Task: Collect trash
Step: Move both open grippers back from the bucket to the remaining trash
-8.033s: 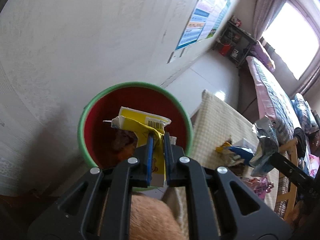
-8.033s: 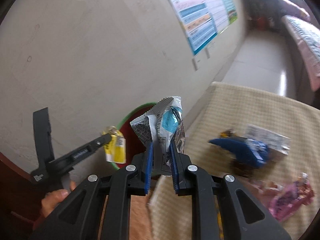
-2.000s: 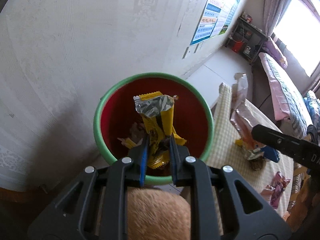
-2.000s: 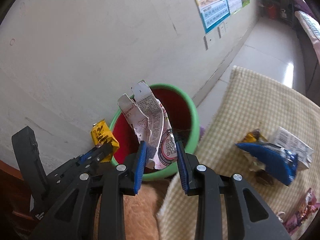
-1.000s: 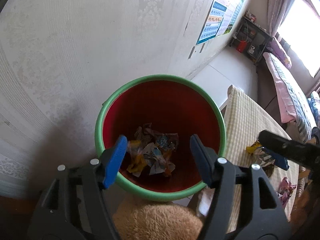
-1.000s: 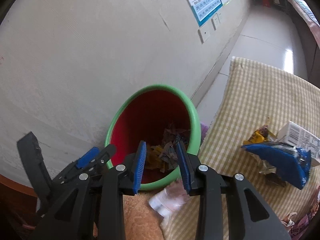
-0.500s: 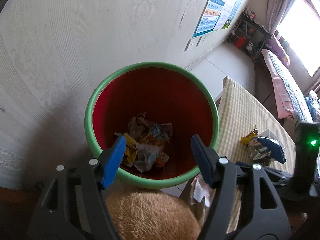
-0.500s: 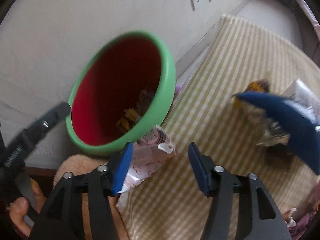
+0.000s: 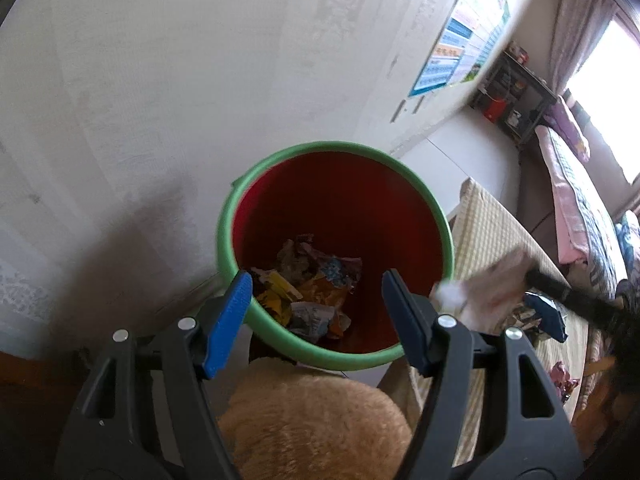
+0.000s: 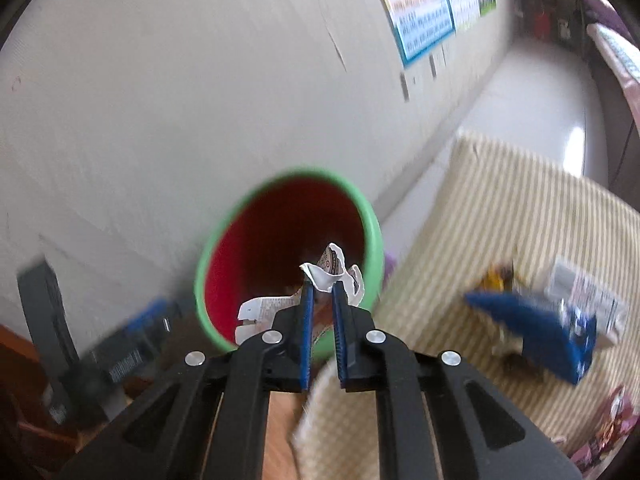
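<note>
Already part-filled with crumpled wrappers [image 9: 308,296], the green-rimmed bin [image 9: 416,184] waits as the right tool [image 10: 320,292], jaws having just closed, clamps a pale wrapper [image 10: 334,274] at its rim, the left tool [image 9: 316,300] gaping empty, more litter [image 10: 536,332] left on the checked surface [image 10: 520,216].

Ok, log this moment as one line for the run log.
left gripper: open, empty, over bin | right gripper: just closed on wrapper beside bin | more trash on table
</note>
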A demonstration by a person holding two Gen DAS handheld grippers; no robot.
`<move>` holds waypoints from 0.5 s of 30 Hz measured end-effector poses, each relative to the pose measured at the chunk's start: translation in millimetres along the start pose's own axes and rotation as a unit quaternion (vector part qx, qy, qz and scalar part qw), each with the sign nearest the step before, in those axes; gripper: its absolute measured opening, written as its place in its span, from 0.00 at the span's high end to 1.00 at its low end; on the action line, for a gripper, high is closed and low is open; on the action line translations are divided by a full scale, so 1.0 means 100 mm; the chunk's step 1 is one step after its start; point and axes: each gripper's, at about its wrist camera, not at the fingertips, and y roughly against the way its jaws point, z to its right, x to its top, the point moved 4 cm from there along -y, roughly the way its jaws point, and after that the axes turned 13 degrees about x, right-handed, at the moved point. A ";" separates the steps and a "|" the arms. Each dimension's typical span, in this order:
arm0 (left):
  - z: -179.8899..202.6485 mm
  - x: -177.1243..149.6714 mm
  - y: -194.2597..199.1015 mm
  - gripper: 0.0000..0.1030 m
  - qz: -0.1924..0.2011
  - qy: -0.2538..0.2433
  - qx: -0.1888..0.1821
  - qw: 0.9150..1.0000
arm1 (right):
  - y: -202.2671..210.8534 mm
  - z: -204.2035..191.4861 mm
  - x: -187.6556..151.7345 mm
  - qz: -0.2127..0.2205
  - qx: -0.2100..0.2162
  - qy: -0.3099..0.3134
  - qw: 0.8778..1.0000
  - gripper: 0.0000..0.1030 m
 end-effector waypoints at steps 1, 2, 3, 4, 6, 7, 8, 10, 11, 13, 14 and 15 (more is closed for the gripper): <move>-0.03 0.00 0.01 0.37 0.001 0.002 0.003 1.000 | -0.03 -0.03 0.06 0.005 0.002 -0.001 1.000 0.86; -0.04 0.00 0.02 0.37 0.001 0.002 0.005 1.000 | -0.06 -0.04 0.12 0.006 0.005 -0.004 1.000 0.81; -0.05 0.00 0.03 0.37 0.001 0.001 0.006 1.000 | -0.07 -0.04 0.15 0.007 0.011 -0.014 1.000 0.64; -0.06 0.00 0.04 0.37 0.002 0.000 0.008 1.000 | -0.06 -0.03 0.17 0.016 0.022 -0.025 0.999 0.59; -0.07 -0.01 0.07 0.37 0.005 -0.003 0.012 1.000 | 0.00 0.00 0.17 0.033 0.033 -0.038 0.998 0.57; -0.06 -0.01 0.08 0.37 0.006 -0.004 0.013 1.000 | 0.05 0.03 0.14 0.034 0.032 -0.041 0.998 0.57; -0.06 -0.02 0.09 0.37 0.006 -0.005 0.013 1.000 | 0.09 0.04 0.08 0.034 0.030 -0.043 0.998 0.57; -0.02 -0.03 0.10 0.37 0.004 -0.008 0.009 1.000 | 0.19 0.06 0.01 0.035 0.023 -0.047 0.998 0.57; 0.02 -0.04 0.10 0.37 0.003 -0.011 0.005 1.000 | 0.26 0.12 -0.04 0.036 0.015 -0.046 0.998 0.57; 0.10 -0.06 0.11 0.37 0.002 -0.019 0.000 1.000 | 0.45 0.22 -0.19 0.040 -0.007 -0.043 0.998 0.57; 0.16 -0.08 0.11 0.37 0.002 -0.025 -0.005 1.000 | 0.56 0.30 -0.28 0.045 -0.020 -0.044 0.998 0.57; 0.23 -0.10 0.13 0.37 0.001 -0.031 -0.009 0.999 | 0.70 0.42 -0.39 0.051 -0.041 -0.047 0.997 0.57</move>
